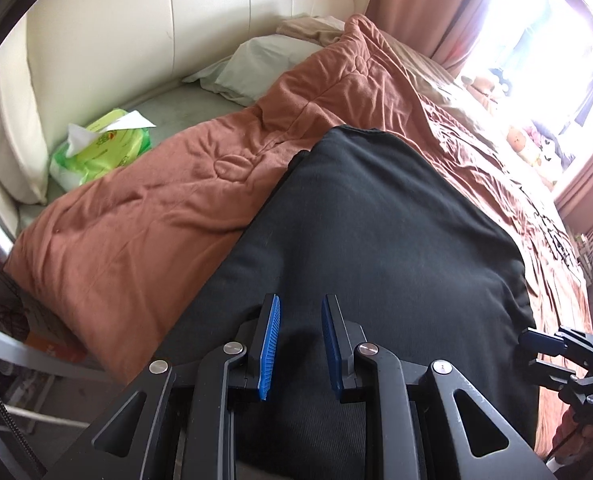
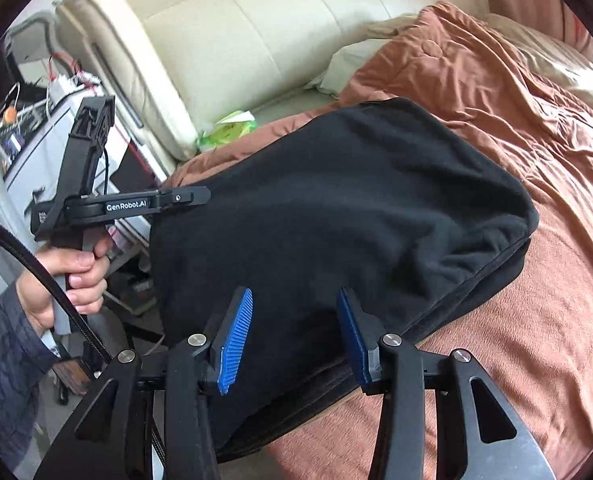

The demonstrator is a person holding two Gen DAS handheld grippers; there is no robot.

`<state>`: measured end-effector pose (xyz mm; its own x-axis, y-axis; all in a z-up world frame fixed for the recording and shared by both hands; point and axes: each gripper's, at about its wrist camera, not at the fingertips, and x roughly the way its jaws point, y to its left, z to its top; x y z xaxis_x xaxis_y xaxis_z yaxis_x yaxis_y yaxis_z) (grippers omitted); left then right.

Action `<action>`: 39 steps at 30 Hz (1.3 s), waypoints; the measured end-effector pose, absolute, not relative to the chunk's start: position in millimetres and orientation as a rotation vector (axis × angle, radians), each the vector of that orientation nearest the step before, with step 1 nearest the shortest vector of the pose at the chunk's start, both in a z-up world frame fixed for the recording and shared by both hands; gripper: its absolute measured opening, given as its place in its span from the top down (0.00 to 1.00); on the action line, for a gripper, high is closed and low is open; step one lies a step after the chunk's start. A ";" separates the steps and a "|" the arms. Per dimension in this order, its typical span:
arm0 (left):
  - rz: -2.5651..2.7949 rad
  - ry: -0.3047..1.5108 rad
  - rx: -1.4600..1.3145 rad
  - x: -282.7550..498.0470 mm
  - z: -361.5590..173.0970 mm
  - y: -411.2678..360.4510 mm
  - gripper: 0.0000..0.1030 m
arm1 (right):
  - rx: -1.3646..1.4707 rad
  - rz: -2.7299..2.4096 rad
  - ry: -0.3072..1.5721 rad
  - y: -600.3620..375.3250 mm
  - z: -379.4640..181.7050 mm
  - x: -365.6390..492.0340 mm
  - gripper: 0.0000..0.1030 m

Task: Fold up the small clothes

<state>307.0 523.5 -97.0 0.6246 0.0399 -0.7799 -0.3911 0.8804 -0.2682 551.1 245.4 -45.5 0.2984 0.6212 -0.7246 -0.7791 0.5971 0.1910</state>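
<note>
The black cloth (image 1: 376,220) lies on a bed, on top of a brown blanket (image 1: 156,208). It looks folded over, with one layer on another. In the left wrist view it fills the middle and runs down to 6 o'clock. The blanket spreads out from 9 o'clock round to 3 o'clock.

The left gripper (image 1: 301,304) sits at 6 o'clock, just over the cloth. Its blue pads (image 1: 270,340) stand only a little way apart. I can see no cloth pinched between them, just the cloth below with a dark shadow on it.

In the right wrist view the right gripper (image 2: 295,296) is at 6 o'clock, over the near edge of the cloth. Its blue pads are wider apart than the other one's. Nothing is caught between them. The cloth lies under them.

In that same view the left gripper shows at 9 o'clock. Its tip is right at the edge of the cloth. A hand (image 2: 64,280) grips its handle at 8 o'clock, with a dark puffy sleeve (image 2: 4,352) below it.

A big cream headboard (image 1: 136,40) stands at 11 o'clock. A green pack of tissues (image 1: 100,148) lies at 9 o'clock, beside the blanket. A pale pillow (image 1: 264,68) rests near 12 o'clock. A bright window (image 1: 536,40) shines at 2 o'clock.
</note>
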 end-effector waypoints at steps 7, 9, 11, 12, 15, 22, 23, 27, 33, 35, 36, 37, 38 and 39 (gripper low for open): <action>0.221 0.861 -0.414 270.8 -97.7 510.5 0.78 | -0.259 0.858 0.840 244.3 -55.4 518.6 0.60; 0.227 0.877 -0.411 263.7 -102.4 507.9 0.78 | -0.275 0.818 0.838 243.1 -58.5 508.1 0.60; 0.234 0.894 -0.409 257.5 -105.9 504.1 0.78 | -0.267 0.786 0.860 241.2 -59.0 498.5 0.60; 0.235 0.891 -0.408 254.1 -105.9 502.2 0.78 | -0.259 0.777 0.871 239.9 -58.5 493.9 0.60; 0.237 0.882 -0.414 246.2 -105.3 499.6 0.78 | -0.235 0.733 0.859 234.4 -50.1 483.2 0.60; 0.183 0.839 -0.416 220.3 -83.7 484.1 0.77 | -0.146 0.655 0.842 206.1 -23.3 453.3 0.60; 0.179 0.836 -0.409 216.1 -79.2 480.4 0.77 | -0.129 0.648 0.838 200.7 -17.8 449.7 0.60; 0.153 0.813 -0.408 199.6 -59.2 465.2 0.65 | -0.104 0.619 0.784 178.4 1.4 428.9 0.22; 0.202 0.702 -0.328 175.1 -19.8 426.0 0.00 | -0.119 0.603 0.713 140.8 24.3 389.5 0.07; 0.198 0.691 -0.330 171.1 -13.3 411.1 0.00 | -0.115 0.596 0.691 127.5 29.7 379.2 0.00; 0.192 0.689 -0.327 170.1 -10.2 405.4 0.00 | -0.111 0.590 0.680 120.6 32.0 373.6 0.00; 0.181 0.678 -0.319 167.6 -6.4 395.3 0.00 | -0.112 0.575 0.674 115.6 34.2 369.4 0.00; 0.176 0.667 -0.308 164.8 -3.2 387.1 0.00 | -0.111 0.568 0.666 108.5 36.3 362.9 0.00; 0.174 0.657 -0.298 162.7 -0.1 379.8 0.00 | -0.108 0.567 0.656 100.5 38.9 355.8 0.00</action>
<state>162.7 379.8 -0.1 0.7793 0.0652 -0.6233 -0.2521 0.9432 -0.2165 355.8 100.5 38.9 0.6473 0.4641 -0.6047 -0.5306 0.8439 0.0797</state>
